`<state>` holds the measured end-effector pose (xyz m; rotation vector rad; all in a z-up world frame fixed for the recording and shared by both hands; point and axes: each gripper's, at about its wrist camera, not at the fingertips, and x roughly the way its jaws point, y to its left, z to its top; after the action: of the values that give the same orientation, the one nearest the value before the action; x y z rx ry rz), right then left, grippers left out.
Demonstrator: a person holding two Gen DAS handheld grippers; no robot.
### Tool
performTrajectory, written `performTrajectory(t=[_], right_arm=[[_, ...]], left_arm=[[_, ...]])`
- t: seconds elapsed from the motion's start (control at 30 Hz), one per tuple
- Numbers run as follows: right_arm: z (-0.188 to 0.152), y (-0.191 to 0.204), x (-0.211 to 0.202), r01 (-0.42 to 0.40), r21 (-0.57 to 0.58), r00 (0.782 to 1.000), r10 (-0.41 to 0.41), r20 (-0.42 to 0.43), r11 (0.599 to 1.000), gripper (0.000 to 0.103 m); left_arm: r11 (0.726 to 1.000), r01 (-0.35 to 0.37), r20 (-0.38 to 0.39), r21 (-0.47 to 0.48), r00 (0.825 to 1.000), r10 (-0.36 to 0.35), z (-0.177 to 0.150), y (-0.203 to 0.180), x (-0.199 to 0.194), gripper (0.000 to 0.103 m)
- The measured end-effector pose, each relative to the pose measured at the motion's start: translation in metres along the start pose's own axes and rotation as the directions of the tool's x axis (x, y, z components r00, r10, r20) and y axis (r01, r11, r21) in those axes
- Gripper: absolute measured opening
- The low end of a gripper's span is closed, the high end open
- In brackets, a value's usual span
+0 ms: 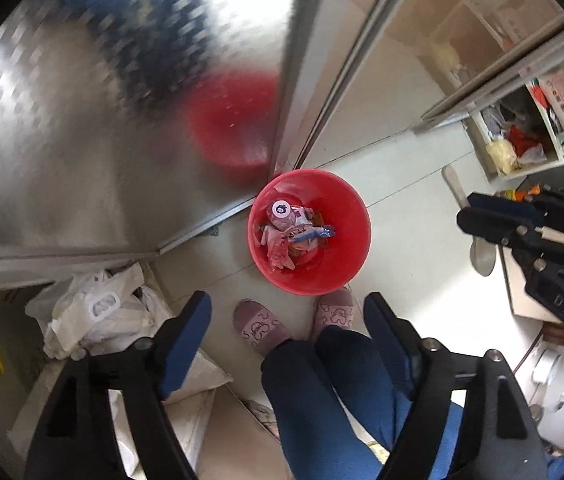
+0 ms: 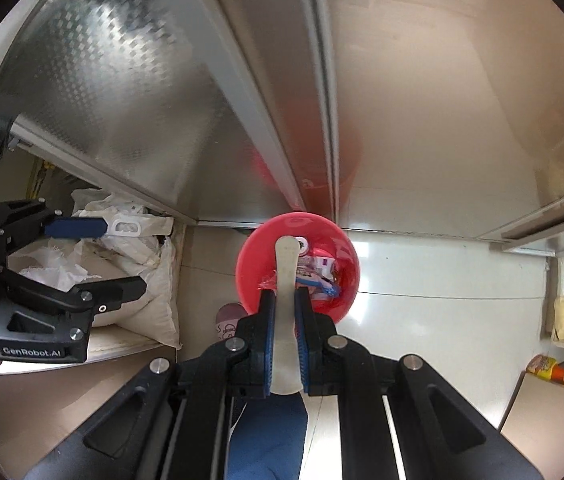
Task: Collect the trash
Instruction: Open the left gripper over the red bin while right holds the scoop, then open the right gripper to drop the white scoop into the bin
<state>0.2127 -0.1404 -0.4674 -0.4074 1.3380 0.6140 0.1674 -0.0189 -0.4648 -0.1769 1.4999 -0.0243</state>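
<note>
1. Pale tiled floor [image 1: 398,216] under everything, glossy, with thin grout lines.
2. Red bin [image 1: 309,232] stands on the floor, tucked just beside the corner where the patterned metal cabinet doors [image 1: 93,128] meet; wrappers and a small bottle lie inside.
3. Two pink slippers [image 1: 259,326], worn by the person, planted on the floor right at the bin's near edge.
4. Far left, white sacks and plastic bags [image 1: 93,320] heaped under the cabinet.
5. Right side, an open shelf unit [image 1: 538,128] stands on the floor, stuffed with bags and boxes.
6. Near right, an orange-capped bottle [image 2: 554,370] lies tipped on a low surface.
</note>
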Motion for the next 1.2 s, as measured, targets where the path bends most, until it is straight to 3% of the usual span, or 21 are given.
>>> performTrajectory(t=[0.07,0.37,0.47,0.83,0.87,0.93,1.0,1.2], right_arm=[[0.000,0.002,0.002,-0.007,-0.013,1.000,0.007,-0.006,1.000,0.009],[0.001,0.013,0.012,-0.011,-0.068,1.000,0.009,-0.026,0.998,0.009],[0.002,0.017,0.013,-0.011,-0.073,1.000,0.009,-0.028,0.997,0.009],[0.003,0.029,0.021,0.012,-0.108,0.999,-0.015,-0.030,0.994,0.010],[0.004,0.031,0.023,0.032,-0.116,0.999,-0.037,-0.037,0.993,0.012],[0.004,0.031,0.026,0.029,-0.110,0.998,-0.035,-0.047,0.994,0.041],[0.004,0.029,0.025,0.016,-0.091,0.999,-0.020,-0.045,0.996,0.055],[0.002,0.027,0.016,0.006,-0.054,0.999,-0.008,-0.047,0.999,0.070]], left_arm=[[1.000,0.005,0.008,-0.003,1.000,-0.005,-0.002,0.004,-0.002,0.084],[0.997,-0.079,0.024,0.002,0.997,0.079,-0.008,0.012,-0.004,0.091],[0.996,-0.087,0.020,-0.004,0.996,0.087,-0.010,0.015,-0.003,0.103],[0.996,-0.078,0.016,-0.033,0.997,0.079,-0.012,0.029,-0.001,0.103],[0.996,-0.078,0.014,-0.035,0.997,0.079,-0.012,0.030,-0.001,0.103],[0.996,-0.082,0.011,-0.037,0.997,0.083,-0.014,0.030,-0.001,0.103],[0.996,-0.085,0.014,-0.040,0.996,0.085,-0.014,0.029,-0.003,0.103],[0.997,-0.066,0.036,-0.046,0.997,0.068,-0.016,0.028,-0.017,0.103]])
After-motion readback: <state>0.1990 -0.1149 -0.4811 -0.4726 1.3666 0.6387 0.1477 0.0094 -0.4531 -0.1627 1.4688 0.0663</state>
